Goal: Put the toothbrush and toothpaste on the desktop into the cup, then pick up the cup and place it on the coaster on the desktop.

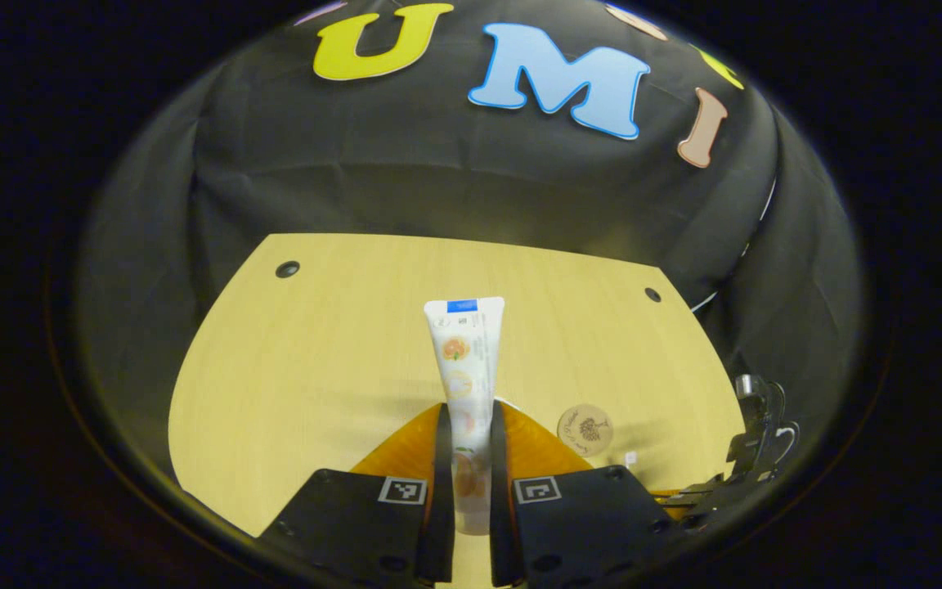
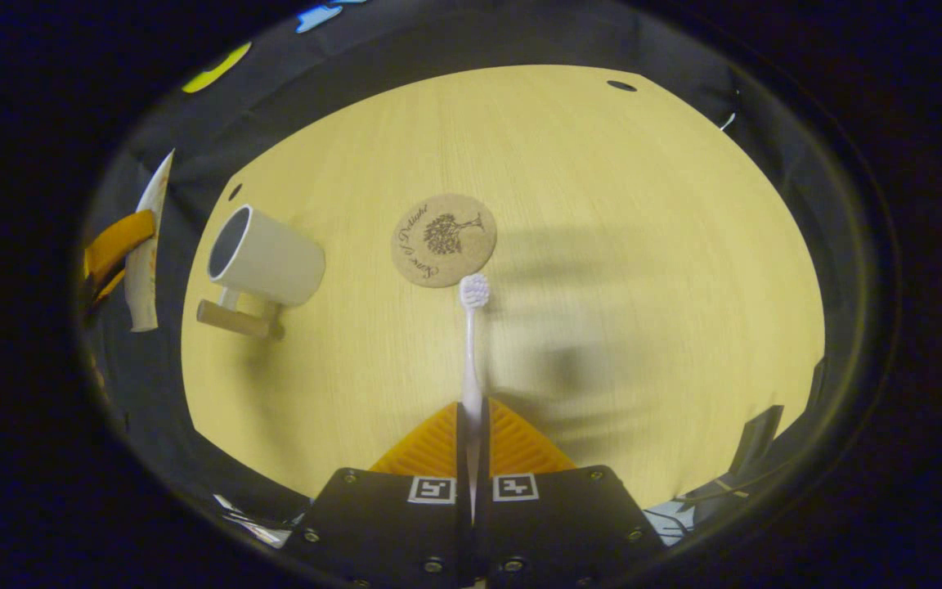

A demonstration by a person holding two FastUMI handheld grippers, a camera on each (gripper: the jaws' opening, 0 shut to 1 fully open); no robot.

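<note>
While the left gripper (image 1: 468, 458) clamps the toothpaste (image 1: 465, 384) and the right gripper (image 2: 471, 429) pinches the toothbrush (image 2: 471, 343), bare desktop (image 2: 643, 245) spreads right of the coaster (image 2: 443, 240) and cup (image 2: 266, 255).

I can see square black-and-white marker signs on the left gripper (image 1: 468, 458) and right gripper (image 2: 472, 442), but the cursive text on the coaster (image 2: 443, 240) and the print on the toothpaste (image 1: 464, 368) stay unreadable for me.
</note>
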